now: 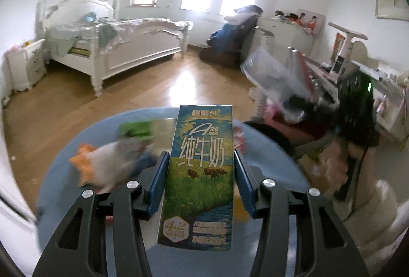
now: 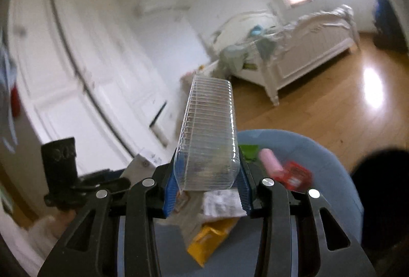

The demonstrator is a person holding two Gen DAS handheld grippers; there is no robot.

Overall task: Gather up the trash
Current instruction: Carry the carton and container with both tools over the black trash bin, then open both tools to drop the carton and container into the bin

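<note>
My left gripper (image 1: 202, 155) is shut on an upright blue and green milk carton (image 1: 202, 174), its blue pads pressing both sides. My right gripper (image 2: 207, 162) is shut on a clear ribbed plastic tray (image 2: 209, 118) that sticks out ahead of the fingers. Both hang above a round blue surface (image 1: 66, 139) (image 2: 319, 149) strewn with trash: a green wrapper (image 2: 249, 150), a pink roll (image 2: 269, 162), a red packet (image 2: 296, 176), a yellow wrapper (image 2: 209, 238) and an orange wrapper (image 1: 83, 162). The left wrist view shows the clear tray (image 1: 271, 72) blurred at the right.
A white bed (image 1: 127, 46) stands across the wooden floor (image 1: 179, 82). A cluttered desk (image 1: 370, 77) runs along the right wall, with a dark chair piled with bedding (image 1: 235, 36) beyond it. White wardrobe doors (image 2: 76, 59) fill the left of the right wrist view.
</note>
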